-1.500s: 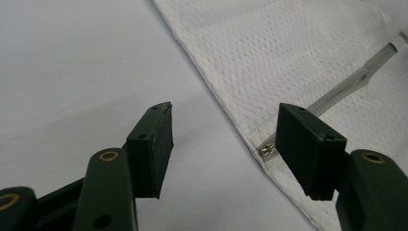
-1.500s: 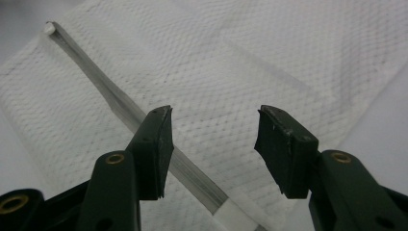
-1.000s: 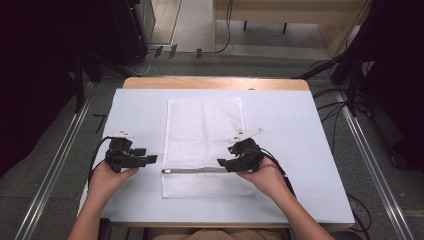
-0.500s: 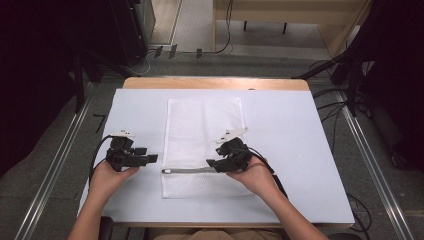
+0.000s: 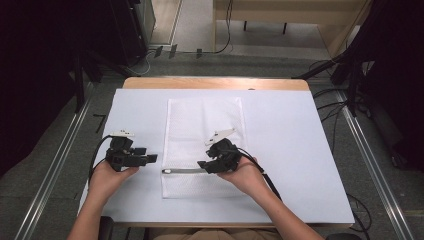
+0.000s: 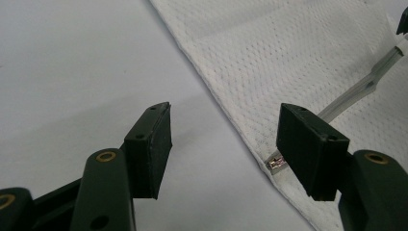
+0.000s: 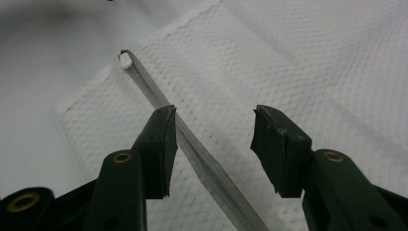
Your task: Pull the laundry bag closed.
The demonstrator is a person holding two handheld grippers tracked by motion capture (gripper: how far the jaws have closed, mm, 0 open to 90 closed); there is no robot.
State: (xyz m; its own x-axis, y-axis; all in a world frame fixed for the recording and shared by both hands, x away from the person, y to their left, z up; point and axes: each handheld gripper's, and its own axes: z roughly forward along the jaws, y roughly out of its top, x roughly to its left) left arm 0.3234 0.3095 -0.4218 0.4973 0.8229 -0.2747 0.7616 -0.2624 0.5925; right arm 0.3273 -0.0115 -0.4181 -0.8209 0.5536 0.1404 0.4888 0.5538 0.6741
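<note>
A white mesh bag (image 5: 202,125) lies flat on the white table cover (image 5: 290,140). A grey zipper strip (image 5: 185,171) runs across the bag near its front end. My left gripper (image 5: 152,159) rests open at the bag's left edge, and the strip's metal end (image 6: 276,165) lies just by its right jaw (image 6: 223,130). My right gripper (image 5: 202,165) hovers over the strip (image 7: 144,82). Its jaws (image 7: 214,125) have just been closing. The strip passes between them close to the left pad, and the pads stand apart from it.
The wooden table edge (image 5: 215,83) shows at the back. Metal rails (image 5: 55,165) run along both sides of the table, and dark equipment and cables (image 5: 370,75) stand beyond them. The person's forearms come in from the bottom.
My right gripper has slid left along the zipper strip toward the left gripper, and its jaws have narrowed. The left gripper has stayed put.
</note>
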